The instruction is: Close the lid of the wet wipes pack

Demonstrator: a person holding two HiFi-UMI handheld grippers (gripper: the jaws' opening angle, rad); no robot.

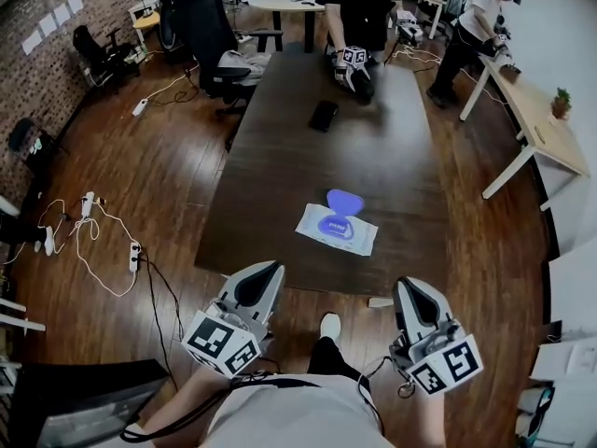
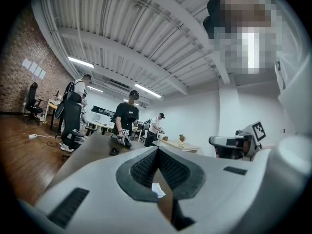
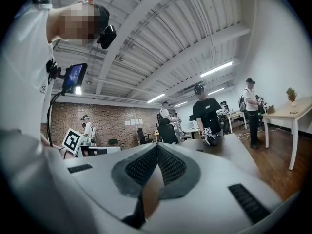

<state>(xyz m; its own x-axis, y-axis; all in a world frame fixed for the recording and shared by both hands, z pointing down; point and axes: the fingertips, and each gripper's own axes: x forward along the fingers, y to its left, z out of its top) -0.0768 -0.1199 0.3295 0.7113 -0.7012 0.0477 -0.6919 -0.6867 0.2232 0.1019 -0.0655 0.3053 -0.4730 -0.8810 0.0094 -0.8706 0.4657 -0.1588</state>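
Both my claws hang short of the near edge of the table (image 1: 280, 157), over the wooden floor (image 1: 140, 185), and neither is at work on anything; I judge the closing has not begun. My left claw (image 1: 268, 271) is clenched, its ribbed pads meeting at the tip with nothing gripped; my right claw (image 1: 407, 286) is clenched the same way and empty. That suits the job, I reckon, since a flap wants pushing down with a blunt closed tip, not pinching.

The wet wipes pack (image 1: 328, 231) lies flat on the near part of the table, between the lines of my two claws and well beyond both; its blue lid (image 1: 344, 201) stands thrown back on the far side, so the opening is bare.

Only the head view shows the pack and lid whole. My claw views point level, across the table top toward a person (image 1: 359, 7) at the far end; they settle how the pads stand. In the left claw view a white scrap (image 2: 157, 190) shows through the gap behind the pads; it may be the pack, though I cannot tell.
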